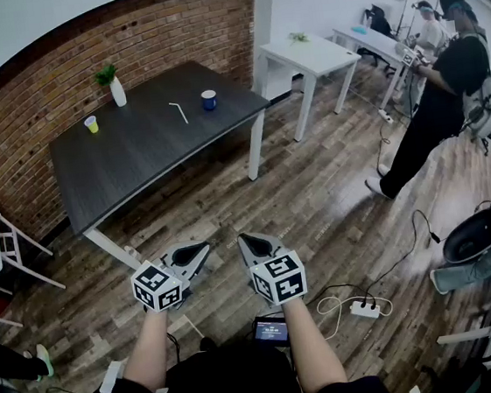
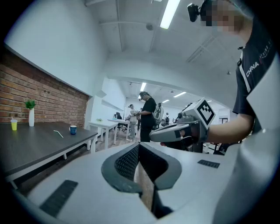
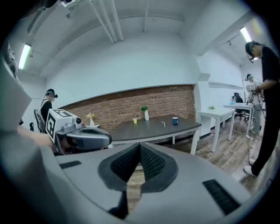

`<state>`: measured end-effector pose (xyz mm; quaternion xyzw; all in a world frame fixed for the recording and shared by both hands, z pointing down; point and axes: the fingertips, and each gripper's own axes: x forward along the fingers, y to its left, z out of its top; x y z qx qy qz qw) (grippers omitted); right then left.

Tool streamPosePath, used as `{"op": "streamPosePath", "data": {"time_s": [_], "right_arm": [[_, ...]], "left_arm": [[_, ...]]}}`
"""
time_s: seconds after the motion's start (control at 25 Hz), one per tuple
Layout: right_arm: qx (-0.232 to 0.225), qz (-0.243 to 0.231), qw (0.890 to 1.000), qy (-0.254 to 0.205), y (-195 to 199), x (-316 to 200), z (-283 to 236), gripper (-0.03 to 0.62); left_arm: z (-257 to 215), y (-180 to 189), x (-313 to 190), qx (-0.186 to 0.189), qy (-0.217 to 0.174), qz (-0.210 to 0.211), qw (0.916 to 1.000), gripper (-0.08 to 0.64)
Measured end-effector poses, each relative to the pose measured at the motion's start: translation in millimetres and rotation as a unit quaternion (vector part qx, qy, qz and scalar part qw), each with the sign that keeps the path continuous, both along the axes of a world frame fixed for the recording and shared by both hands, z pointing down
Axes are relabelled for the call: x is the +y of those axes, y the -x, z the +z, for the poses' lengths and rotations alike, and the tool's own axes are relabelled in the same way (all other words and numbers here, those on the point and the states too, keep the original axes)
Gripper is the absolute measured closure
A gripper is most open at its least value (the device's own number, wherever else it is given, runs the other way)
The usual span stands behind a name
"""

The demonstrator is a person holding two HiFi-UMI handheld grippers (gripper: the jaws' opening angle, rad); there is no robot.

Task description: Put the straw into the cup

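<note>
**The Room Around Me**

Ahead of me a dark grey rectangular table (image 1: 135, 151) stands by a red brick wall (image 1: 33, 110), bearing a white vase with a green plant (image 1: 117, 89). Right of it: a white table (image 1: 313, 54) and a person in black clothes (image 1: 441, 94).

- A red brick wall (image 1: 122, 38) runs behind the dark counter (image 1: 135, 151), which stands on white legs.
- The floor (image 1: 316, 201) is of brown wooden planks.
- White tables (image 1: 309, 56) stand further to the right.
- Long tube lights (image 2: 168, 13) shine on the white ceiling.
</note>
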<state>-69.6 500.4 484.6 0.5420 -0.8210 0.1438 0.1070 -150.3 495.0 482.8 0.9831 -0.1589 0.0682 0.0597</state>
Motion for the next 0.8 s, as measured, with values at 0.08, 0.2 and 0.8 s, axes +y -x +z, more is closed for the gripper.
{"op": "streamPosePath", "data": {"time_s": [0.08,0.2,0.8], "right_arm": [[0.0,-0.002,1.0,-0.001,-0.7,-2.0,-2.6,0.589],[-0.001,-0.004,1.0,-0.002,-2.6,-3.0,-4.4,0.589],[-0.014,-0.011,1.0,0.003,-3.1,-4.9,-0.3,0.589]], "left_arm": [[-0.8,-2.4,-0.6,0.001,0.0,0.0,1.0,0.558],[-0.4,-6.6,0.6,-0.001,0.0,0.002,1.0,0.557],[6.3,-10.0,2.7,-0.004,0.009,0.0,1.0,0.557]]}}
